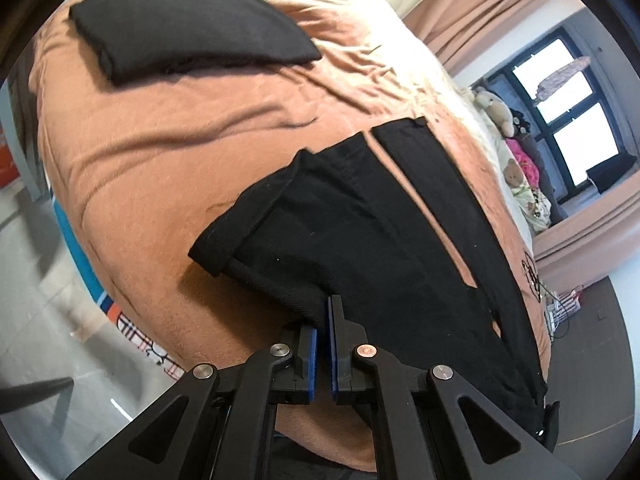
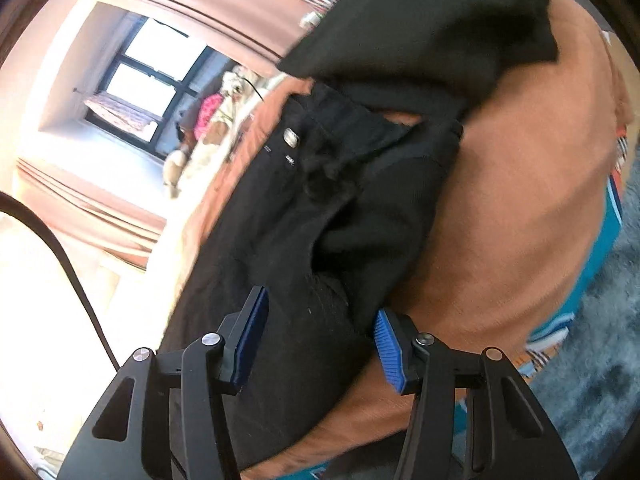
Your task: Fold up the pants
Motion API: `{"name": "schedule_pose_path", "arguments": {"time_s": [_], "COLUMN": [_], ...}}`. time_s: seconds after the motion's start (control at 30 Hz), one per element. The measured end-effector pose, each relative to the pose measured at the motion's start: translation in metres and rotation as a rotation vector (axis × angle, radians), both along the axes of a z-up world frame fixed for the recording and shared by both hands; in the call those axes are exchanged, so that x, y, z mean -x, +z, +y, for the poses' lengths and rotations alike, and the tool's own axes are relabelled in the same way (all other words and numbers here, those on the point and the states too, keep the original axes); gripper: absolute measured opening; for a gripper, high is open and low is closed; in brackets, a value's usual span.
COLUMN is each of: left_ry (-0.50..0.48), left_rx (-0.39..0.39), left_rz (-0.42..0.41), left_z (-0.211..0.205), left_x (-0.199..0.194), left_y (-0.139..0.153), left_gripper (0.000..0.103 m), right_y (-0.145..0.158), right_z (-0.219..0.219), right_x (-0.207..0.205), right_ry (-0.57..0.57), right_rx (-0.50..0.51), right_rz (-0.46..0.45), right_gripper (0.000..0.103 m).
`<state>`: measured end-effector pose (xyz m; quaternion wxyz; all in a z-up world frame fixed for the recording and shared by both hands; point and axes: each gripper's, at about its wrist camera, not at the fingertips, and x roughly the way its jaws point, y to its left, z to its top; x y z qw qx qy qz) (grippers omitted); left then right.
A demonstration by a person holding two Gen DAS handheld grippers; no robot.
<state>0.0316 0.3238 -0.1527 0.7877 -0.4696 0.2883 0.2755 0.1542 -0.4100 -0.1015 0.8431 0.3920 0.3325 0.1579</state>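
Black pants (image 1: 360, 216) lie on the brown bedspread (image 1: 160, 152), legs stretching away, one leg end folded back. My left gripper (image 1: 323, 320) is shut on the pants' near edge, with fabric pinched between its blue pads. In the right wrist view the pants (image 2: 304, 216) show their waistband and metal button (image 2: 291, 137), bunched and partly lifted. My right gripper (image 2: 320, 320) is open, its blue pads (image 2: 390, 344) straddling the black fabric near the bed's edge.
A folded black garment (image 1: 180, 32) lies at the far left of the bed. Stuffed toys (image 1: 496, 108) and cushions line the window side. Curtains and a window (image 1: 568, 120) stand beyond. A grey rug (image 2: 600, 360) covers the floor beside the bed.
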Motion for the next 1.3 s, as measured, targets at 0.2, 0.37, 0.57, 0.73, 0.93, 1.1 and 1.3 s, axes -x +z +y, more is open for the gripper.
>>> {"name": "schedule_pose_path", "arguments": {"time_s": [0.2,0.37,0.57,0.73,0.93,1.1,1.3], "left_ry": [0.012,0.029,0.077,0.112,0.136,0.113,0.103], "left_rx": [0.037,0.039,0.046,0.05,0.023,-0.057,-0.111], "left_rz": [-0.003,-0.02,-0.025,-0.021,0.009,0.007,-0.062], "left_z": [0.004,0.008,0.01,0.013,0.014,0.013,0.02], "left_x": [0.002,0.003,0.016,0.022,0.021,0.011,-0.002], "left_y": [-0.013,-0.014,-0.013,-0.013,-0.012,0.012,0.053], "left_gripper": [0.007,0.008,0.008,0.009,0.008,0.002,0.002], "right_y": [-0.004,0.011,0.027,0.023,0.017,0.03,0.074], "right_z": [-0.001,0.004,0.003,0.004,0.004,0.006,0.012], "right_x": [0.004,-0.023,-0.008,0.001,-0.011,-0.01,-0.009], "right_ry": [0.007,0.018,-0.019,-0.009,0.004,0.006,0.001], "right_rx": [-0.011,0.05,0.034,0.032,0.024,0.055,0.057], "right_rz": [0.014,0.041,0.012,0.017,0.042,0.014,-0.088], "right_gripper": [0.05,0.027,0.017,0.016,0.018,0.009,0.004]}}
